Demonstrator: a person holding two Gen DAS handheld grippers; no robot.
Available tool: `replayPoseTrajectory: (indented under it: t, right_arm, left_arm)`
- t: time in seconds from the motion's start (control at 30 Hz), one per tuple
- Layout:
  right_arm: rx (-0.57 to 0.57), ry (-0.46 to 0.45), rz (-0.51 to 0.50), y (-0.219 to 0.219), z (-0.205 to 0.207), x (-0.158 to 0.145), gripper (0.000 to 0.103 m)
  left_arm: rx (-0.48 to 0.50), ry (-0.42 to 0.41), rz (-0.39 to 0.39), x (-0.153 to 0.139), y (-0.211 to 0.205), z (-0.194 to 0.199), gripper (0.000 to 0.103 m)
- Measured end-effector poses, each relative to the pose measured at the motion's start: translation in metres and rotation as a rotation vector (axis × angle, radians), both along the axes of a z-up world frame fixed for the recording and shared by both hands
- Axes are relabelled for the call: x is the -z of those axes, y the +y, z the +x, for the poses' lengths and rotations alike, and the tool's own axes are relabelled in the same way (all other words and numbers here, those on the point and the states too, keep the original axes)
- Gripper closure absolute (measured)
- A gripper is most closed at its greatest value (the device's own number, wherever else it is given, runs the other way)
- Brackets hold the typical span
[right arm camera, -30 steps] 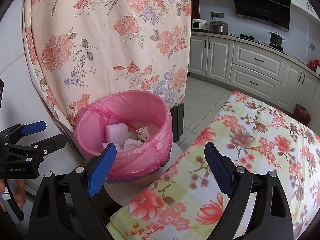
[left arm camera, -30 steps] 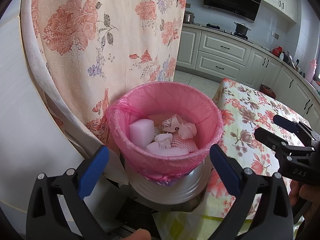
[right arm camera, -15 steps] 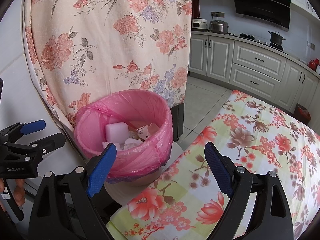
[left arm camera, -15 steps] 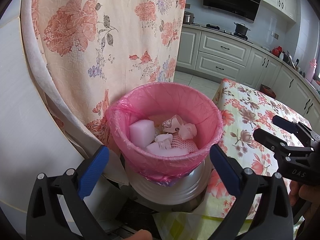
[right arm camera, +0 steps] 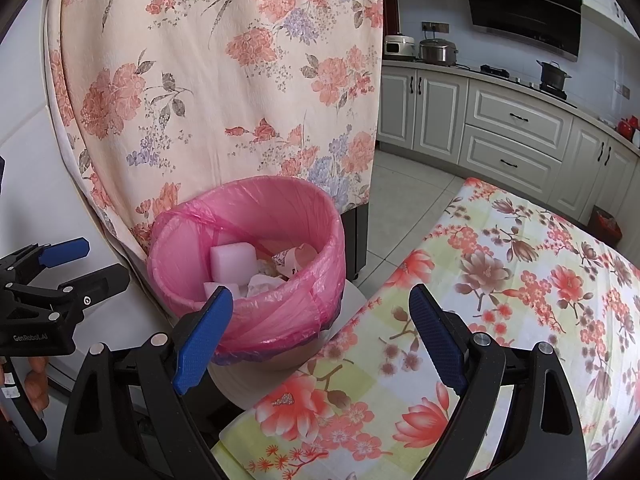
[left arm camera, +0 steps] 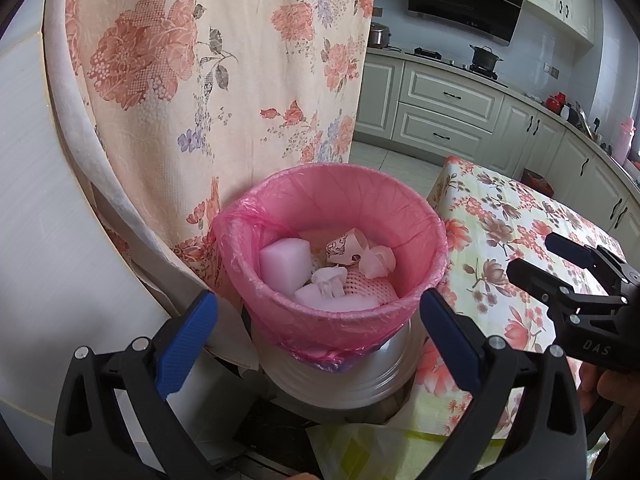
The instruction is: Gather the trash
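1. Left gripper [left arm camera: 318, 312]: fingers spread wide, nothing between the blue pads [left arm camera: 186, 344]. It hovers in front of the bin, the two pads framing the bin's near rim without touching it.
2. Right gripper [right arm camera: 320, 320]: fingers also wide apart and empty. Its left pad overlaps the bin's near wall in its own view; contact cannot be told. Its right pad is over the tablecloth.
3. Each gripper shows in the other's camera: the right gripper at the right edge of the left view [left arm camera: 560, 272], the left gripper at the left edge of the right view [right arm camera: 60, 268], each with its fingers apart. A hand [right arm camera: 34, 384] grips the left handle.
4. Bin [left arm camera: 332, 272]: round, lined with a pink plastic bag [right arm camera: 280, 312] folded over the rim. It stands on a white round base [left arm camera: 340, 376], just beside the table edge.
5. Trash lies inside the bin: a white foam block [left arm camera: 284, 262] at the left, crumpled paper scraps [left arm camera: 344, 246] in the middle, a white foam net [left arm camera: 368, 286] under them.
6. Table to the right carries a floral tablecloth [right arm camera: 500, 280]; no loose trash visible on the part in view.
7. A floral curtain [left arm camera: 224, 80] hangs directly behind the bin, touching its far side.
8. Background: kitchen cabinets [right arm camera: 512, 128], a range hood [right arm camera: 524, 4], pots on the counter.
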State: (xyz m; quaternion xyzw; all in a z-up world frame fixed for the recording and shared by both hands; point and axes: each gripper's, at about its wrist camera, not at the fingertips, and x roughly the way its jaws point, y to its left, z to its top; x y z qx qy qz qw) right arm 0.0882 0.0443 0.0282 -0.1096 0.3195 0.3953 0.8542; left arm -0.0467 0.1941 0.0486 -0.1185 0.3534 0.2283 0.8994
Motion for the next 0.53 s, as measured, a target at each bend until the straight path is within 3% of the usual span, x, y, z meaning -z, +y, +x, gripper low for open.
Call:
replayPoseTrajectory:
  t: [0.53]
  right_arm:
    - [0.001, 0.005, 0.000, -0.0008, 0.0003, 0.0035, 0.019]
  left_arm:
    - [0.020, -0.003, 0.013, -0.0011, -0.0066, 0.0015, 0.005]
